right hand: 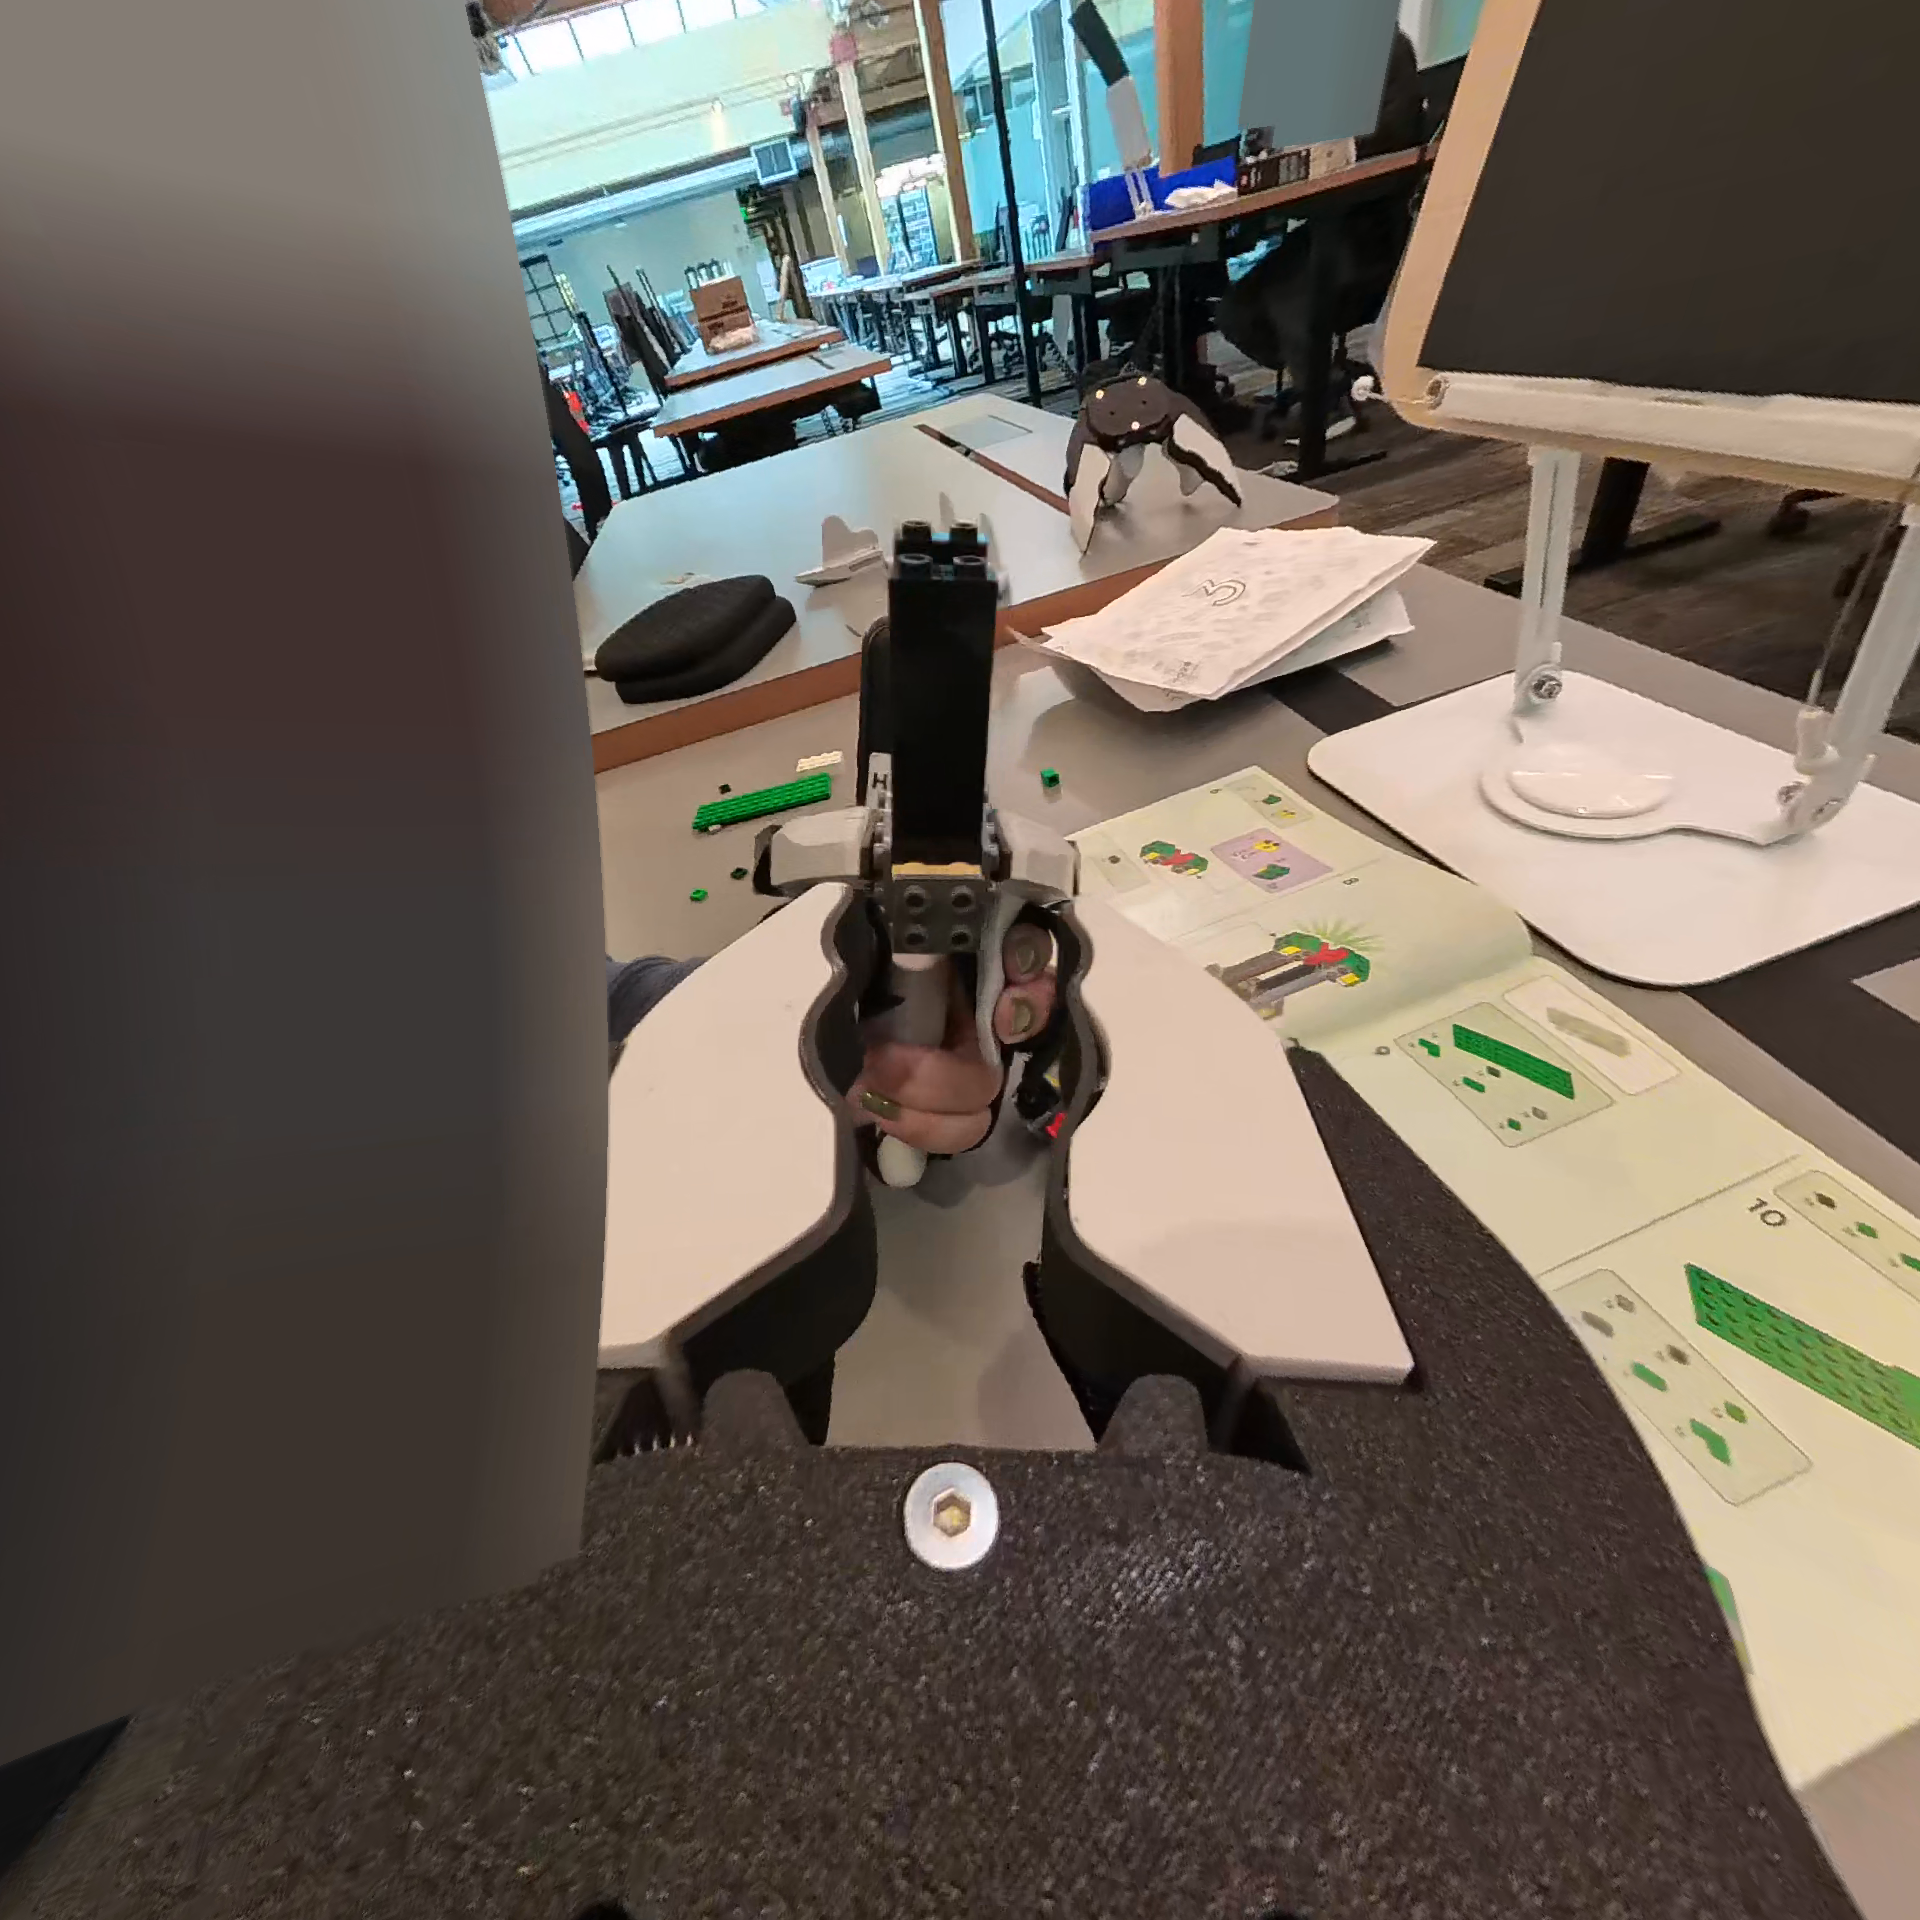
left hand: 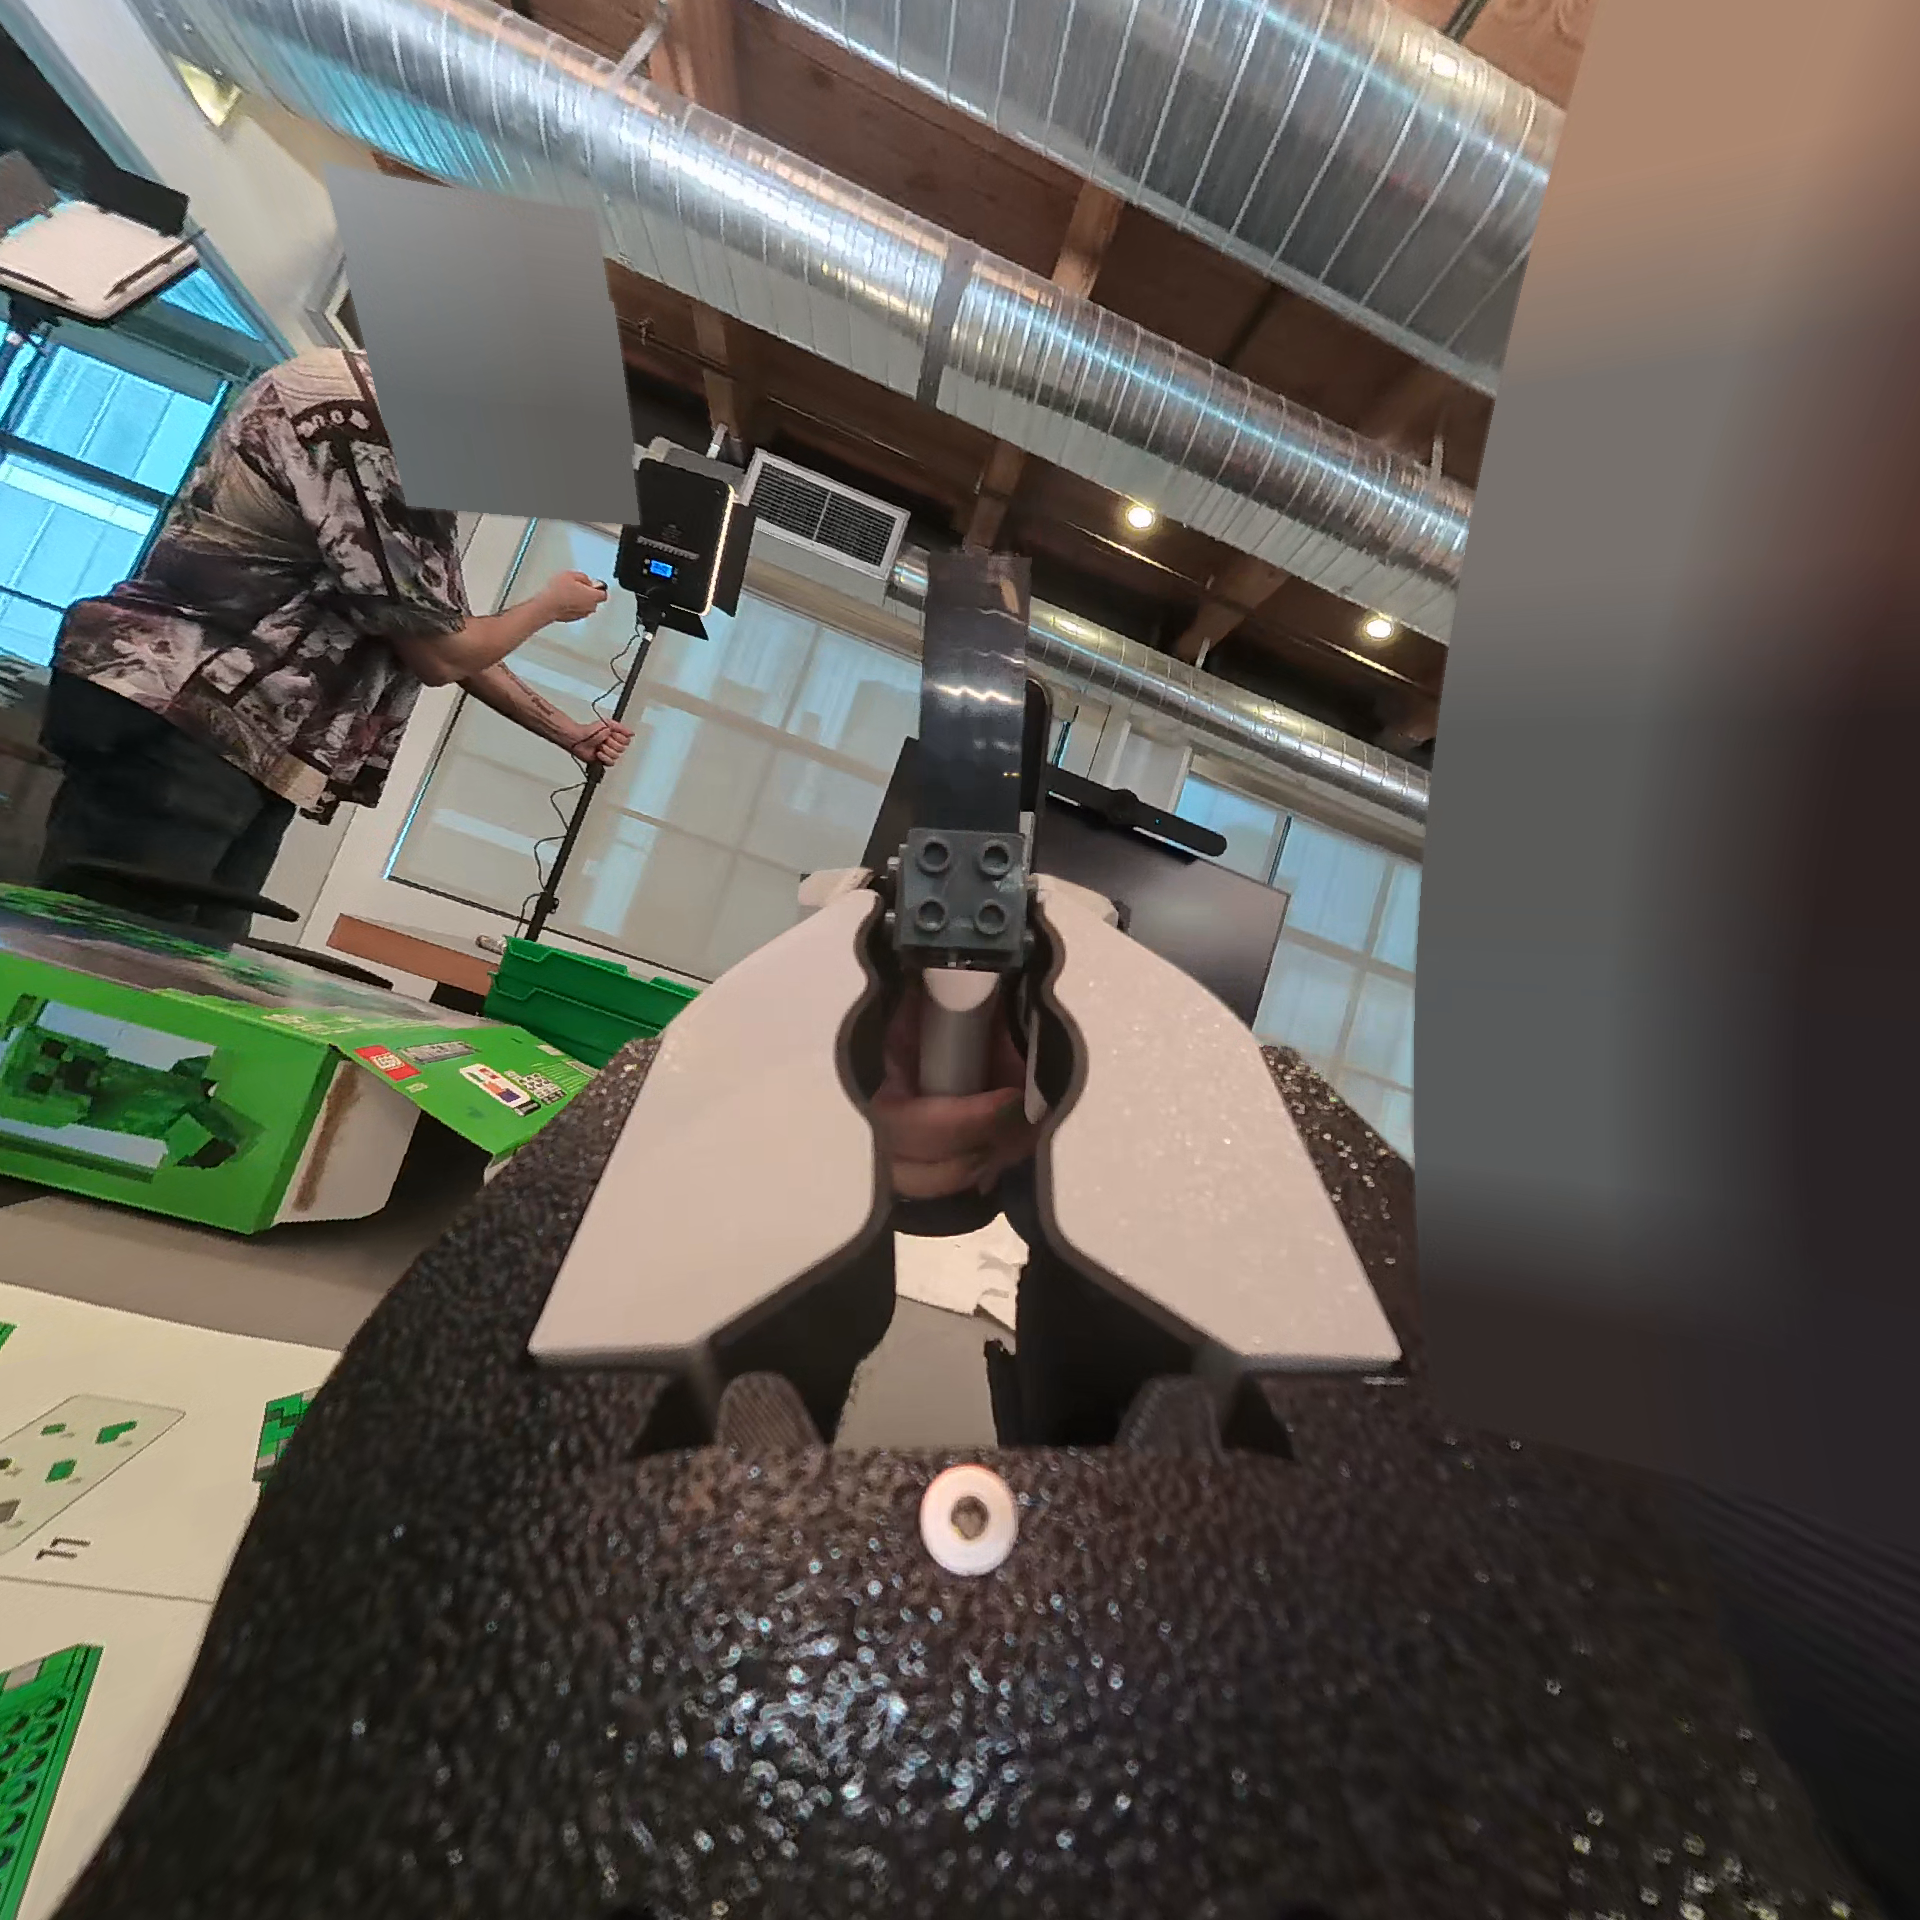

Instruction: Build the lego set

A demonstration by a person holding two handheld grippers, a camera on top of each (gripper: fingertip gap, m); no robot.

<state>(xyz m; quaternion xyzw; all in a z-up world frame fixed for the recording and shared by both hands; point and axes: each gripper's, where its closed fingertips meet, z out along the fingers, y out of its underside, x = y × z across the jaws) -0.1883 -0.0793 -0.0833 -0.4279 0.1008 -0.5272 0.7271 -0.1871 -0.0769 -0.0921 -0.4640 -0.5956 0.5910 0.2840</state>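
Bright daylit views, fisheye-bent edges (perhaps slight motion blur).

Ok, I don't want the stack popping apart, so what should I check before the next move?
1. Left gripper shut on the grey brick: ok.
2. Right gripper shut on the grey brick: ok.
3. Black column straight on the brick: ok.
4. Column pressed fully home: cannot tell.
5. Instruction booklet open beside the work: ok.
6. Green plate lying free, untouched: ok.
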